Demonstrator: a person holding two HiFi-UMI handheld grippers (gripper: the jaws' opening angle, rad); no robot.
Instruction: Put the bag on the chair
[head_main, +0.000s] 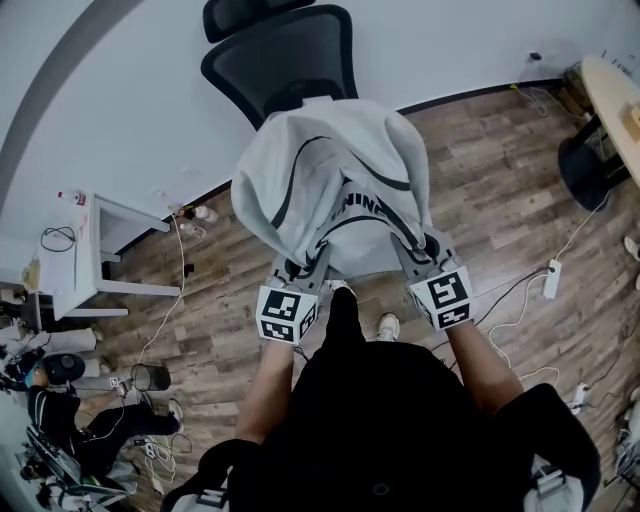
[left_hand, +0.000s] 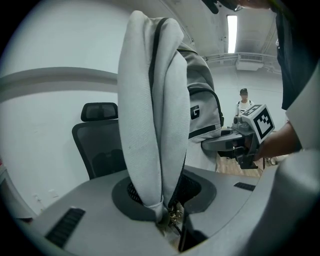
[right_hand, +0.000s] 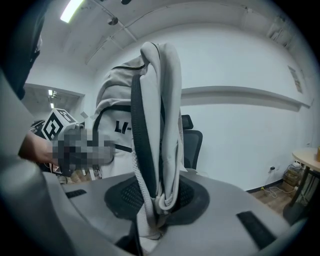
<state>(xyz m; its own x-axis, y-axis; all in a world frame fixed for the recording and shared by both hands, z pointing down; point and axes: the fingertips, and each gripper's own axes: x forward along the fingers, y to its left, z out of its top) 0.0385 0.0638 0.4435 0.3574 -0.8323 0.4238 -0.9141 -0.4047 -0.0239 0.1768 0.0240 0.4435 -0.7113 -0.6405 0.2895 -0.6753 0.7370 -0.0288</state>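
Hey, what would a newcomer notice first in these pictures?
A big grey bag hangs mid-frame, its fabric clamped in the left claw and the right claw. Just beyond it stands a black chair against a white wall.

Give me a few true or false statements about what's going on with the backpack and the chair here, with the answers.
1. The left gripper and the right gripper both clamp the grey backpack. True.
2. The office chair is white. False: it is black.
3. The office chair has a headrest. True.
4. The floor is carpeted. False: it is wood planks.
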